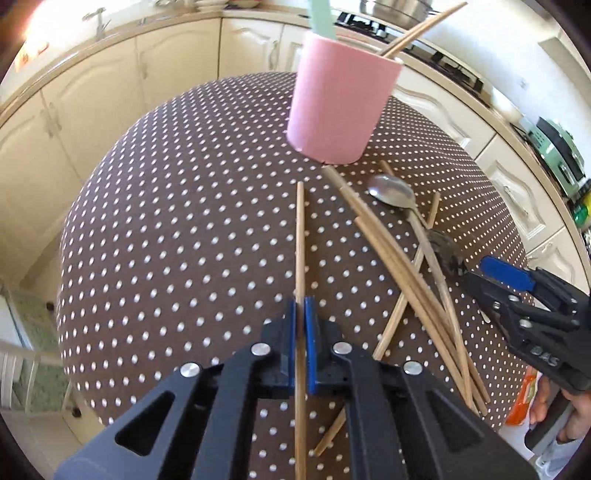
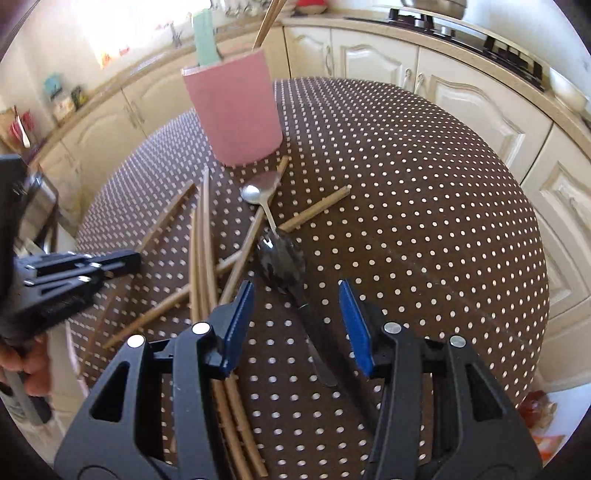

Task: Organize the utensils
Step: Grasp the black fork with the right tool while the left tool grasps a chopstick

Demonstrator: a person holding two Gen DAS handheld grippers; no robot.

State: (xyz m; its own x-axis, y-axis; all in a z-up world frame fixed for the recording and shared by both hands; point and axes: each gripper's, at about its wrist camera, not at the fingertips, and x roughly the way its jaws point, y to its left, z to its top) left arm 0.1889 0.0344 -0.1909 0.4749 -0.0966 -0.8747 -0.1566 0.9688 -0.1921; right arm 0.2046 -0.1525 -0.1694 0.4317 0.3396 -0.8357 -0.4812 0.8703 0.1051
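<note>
Left gripper (image 1: 300, 314): blue pads pressed onto a single wooden chopstick (image 1: 300, 236), which runs straight forward from the jaws over the brown polka-dot tablecloth (image 1: 166, 240). Ahead, pink cup (image 1: 340, 99) upright on the cloth, holding a mint-green utensil handle (image 1: 322, 16) and chopsticks in the cup (image 1: 424, 27). Right of the held stick: loose chopstick pile (image 1: 399, 258), crossed, with a metal spoon (image 1: 395, 194) lying across it. Right gripper (image 2: 297, 321): jaws spread wide, gripping nothing, positioned over a dark-bowled spoon (image 2: 284, 258) whose handle passes between the pads; contact cannot be determined.
</note>
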